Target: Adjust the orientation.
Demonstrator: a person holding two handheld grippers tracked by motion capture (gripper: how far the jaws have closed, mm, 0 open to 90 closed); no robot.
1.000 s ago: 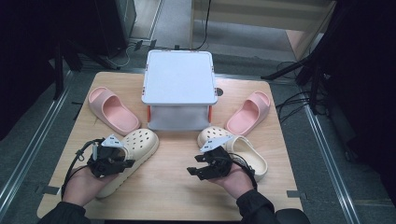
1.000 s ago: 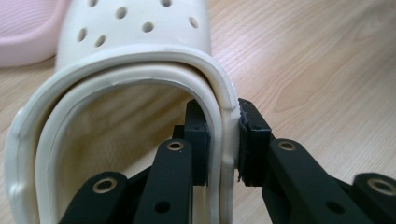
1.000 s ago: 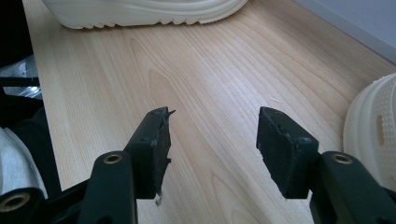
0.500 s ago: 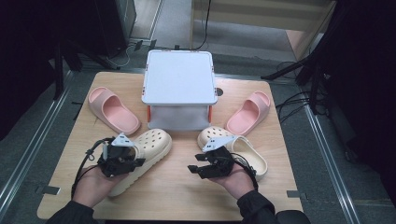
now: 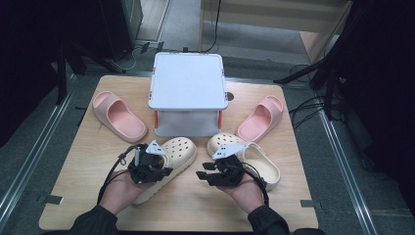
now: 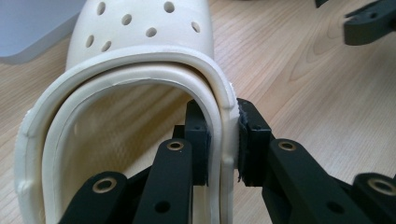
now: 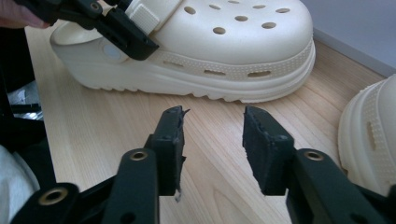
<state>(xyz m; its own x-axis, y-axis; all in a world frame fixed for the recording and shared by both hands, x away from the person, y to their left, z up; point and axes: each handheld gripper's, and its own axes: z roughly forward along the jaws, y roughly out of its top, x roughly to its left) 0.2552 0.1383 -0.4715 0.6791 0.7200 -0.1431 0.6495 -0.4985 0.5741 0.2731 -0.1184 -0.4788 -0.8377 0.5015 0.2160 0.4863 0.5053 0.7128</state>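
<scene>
A cream clog [image 5: 178,152] lies left of centre on the wooden table [image 5: 88,166]. My left gripper [image 5: 154,167] is shut on its heel-side rim. In the left gripper view the two pads [image 6: 250,140] pinch the cream clog's [image 6: 140,42] right wall, one inside and one outside. A second cream clog [image 5: 257,159] lies right of centre. My right gripper [image 5: 201,175] hovers between the two clogs and points left. Its jaws have just been closing, and my right gripper [image 7: 212,126] holds nothing, with only bare wood between them. Ahead of it are the held clog [image 7: 224,51] and the left gripper [image 7: 116,28].
A white box-shaped stand [image 5: 188,88] sits at the table's back centre. One pink slide [image 5: 120,116] lies to its left, another pink slide [image 5: 262,118] to its right. Cables trail from both grippers toward the front edge. The second clog [image 7: 369,135] is close on the right gripper's right.
My left gripper has carried the cream clog to the right, toward the table's middle. The right hand has stayed where it was.
</scene>
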